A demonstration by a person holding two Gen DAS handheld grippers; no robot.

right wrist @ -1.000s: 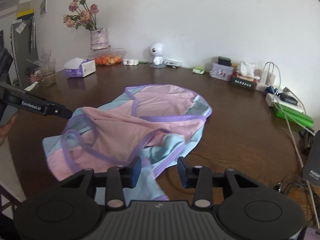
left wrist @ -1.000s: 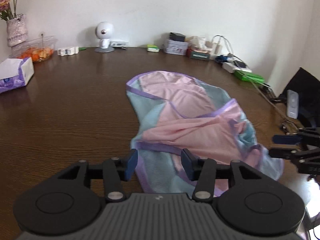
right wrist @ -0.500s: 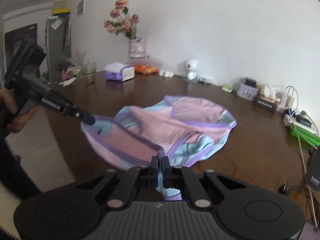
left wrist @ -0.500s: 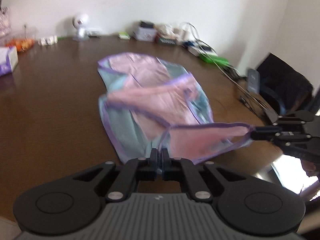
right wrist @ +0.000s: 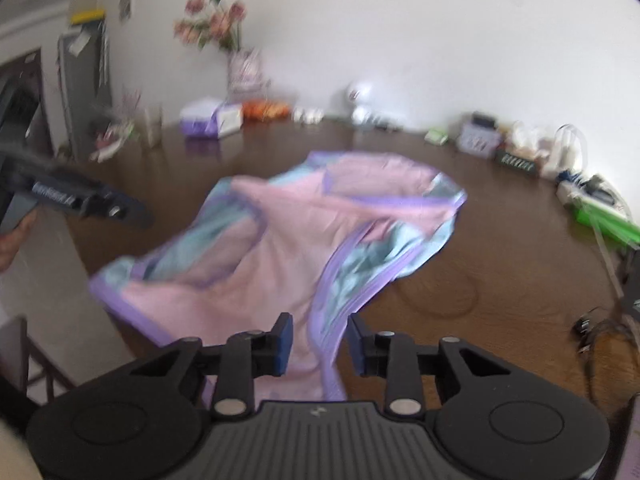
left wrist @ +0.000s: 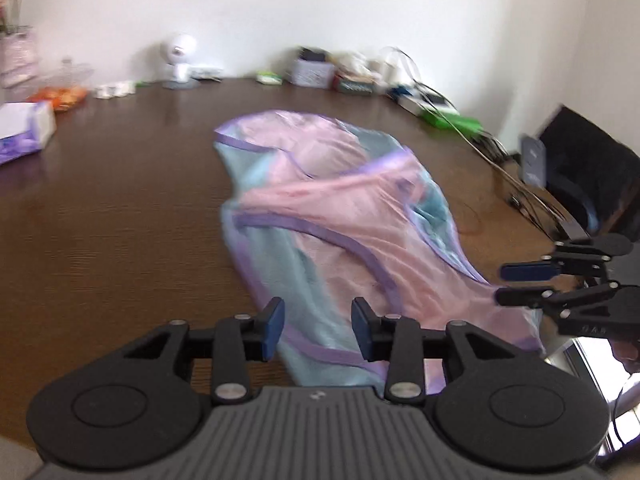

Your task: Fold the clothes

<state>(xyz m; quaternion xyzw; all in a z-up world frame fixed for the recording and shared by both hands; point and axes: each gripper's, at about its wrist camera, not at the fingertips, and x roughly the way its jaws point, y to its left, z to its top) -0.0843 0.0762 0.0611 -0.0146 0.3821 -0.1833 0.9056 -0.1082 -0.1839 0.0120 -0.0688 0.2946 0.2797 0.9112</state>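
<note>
Both grippers, left (left wrist: 318,330) and right (right wrist: 320,346), had let go, jaws spread, and the pink garment (left wrist: 340,216) lay on the table (left wrist: 120,208).

Low converging wrist views; shared garment (left wrist: 336,216)

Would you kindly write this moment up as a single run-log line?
task: fold clothes | left gripper: open | right gripper: open | garment: pink-blue, crumpled, unfolded on table, near edge overhanging
</note>
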